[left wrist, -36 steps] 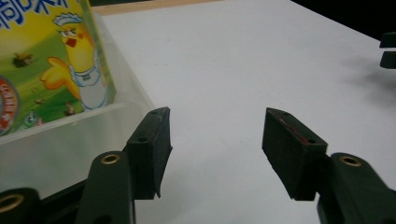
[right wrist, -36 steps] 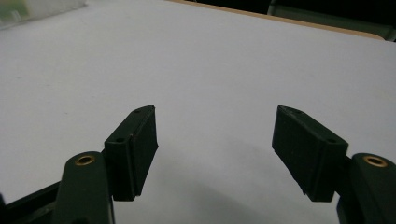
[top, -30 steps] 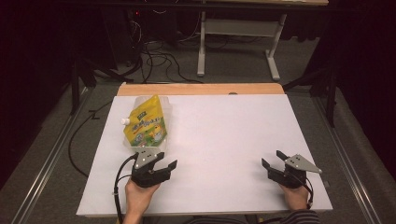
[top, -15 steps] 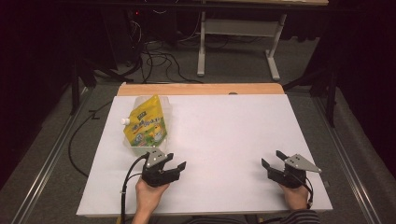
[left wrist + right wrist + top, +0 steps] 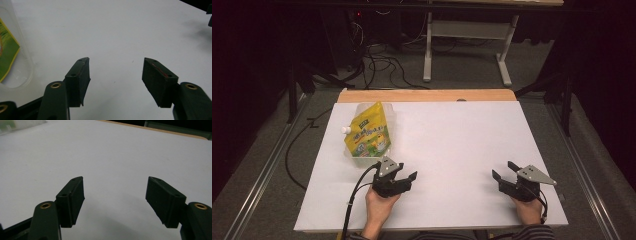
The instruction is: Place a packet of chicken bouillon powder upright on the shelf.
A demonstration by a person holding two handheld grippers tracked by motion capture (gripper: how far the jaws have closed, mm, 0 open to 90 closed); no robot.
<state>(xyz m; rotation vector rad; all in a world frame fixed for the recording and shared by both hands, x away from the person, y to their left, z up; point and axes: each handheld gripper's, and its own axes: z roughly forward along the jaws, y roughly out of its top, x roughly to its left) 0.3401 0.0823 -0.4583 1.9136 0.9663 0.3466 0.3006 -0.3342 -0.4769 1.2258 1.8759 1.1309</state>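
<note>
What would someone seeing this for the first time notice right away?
The yellow and green pouch stands out first, lying in a clear container near the far left of the white table. Next come the two black tools at the near edge: the left gripper just below the pouch and the right gripper opposite, both with jaws open and holding nothing.

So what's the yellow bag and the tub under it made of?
The bag looks like soft, glossy printed plastic: a pouch with a white screw cap. The tub looks like clear, smooth plastic: the white table shows through its wall.
</note>
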